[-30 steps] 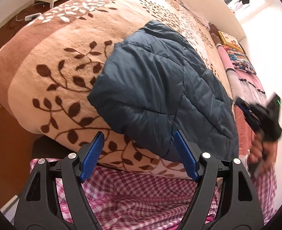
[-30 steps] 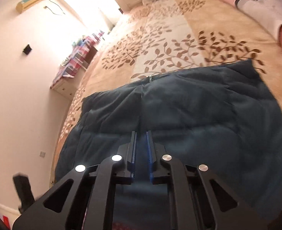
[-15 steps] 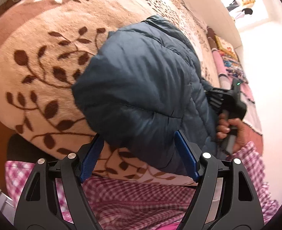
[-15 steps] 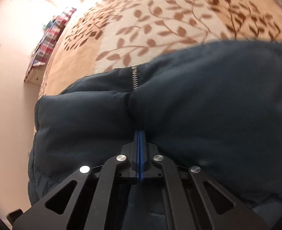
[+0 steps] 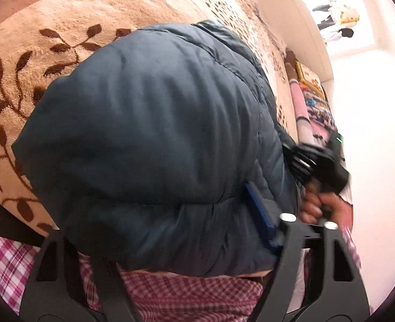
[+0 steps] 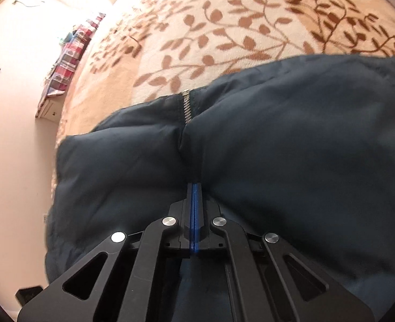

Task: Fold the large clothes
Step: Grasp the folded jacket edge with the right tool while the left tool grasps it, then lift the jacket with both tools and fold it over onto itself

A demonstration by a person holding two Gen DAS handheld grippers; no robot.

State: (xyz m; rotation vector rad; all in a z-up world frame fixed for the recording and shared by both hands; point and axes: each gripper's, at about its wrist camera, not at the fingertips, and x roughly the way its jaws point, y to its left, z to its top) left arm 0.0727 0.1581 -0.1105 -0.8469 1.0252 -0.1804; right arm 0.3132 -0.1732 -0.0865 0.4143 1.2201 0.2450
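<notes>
A dark blue padded jacket (image 5: 149,139) lies bunched on a leaf-patterned blanket (image 5: 63,26) on a bed. My left gripper (image 5: 165,214) is open, with the jacket's near edge between its jaws; one blue pad (image 5: 259,212) shows, the other is hidden under the fabric. In the right wrist view the jacket (image 6: 291,139) fills the lower half, its zipper (image 6: 186,107) at the far edge. My right gripper (image 6: 194,187) is shut on a fold of the jacket. It also shows in the left wrist view (image 5: 315,161), held by a hand at the jacket's right edge.
The person's pink checked clothing (image 5: 192,295) is below the left gripper. Patterned pillows (image 5: 312,107) lie at the bed's far right, by a white wall. In the right wrist view a small cabinet with a checked cloth (image 6: 66,61) stands at the bed's far left.
The right gripper closed on the jacket and drew it up into a bulge. The left gripper moved forward, open, so that the jacket's near edge now sits between its jaws.
</notes>
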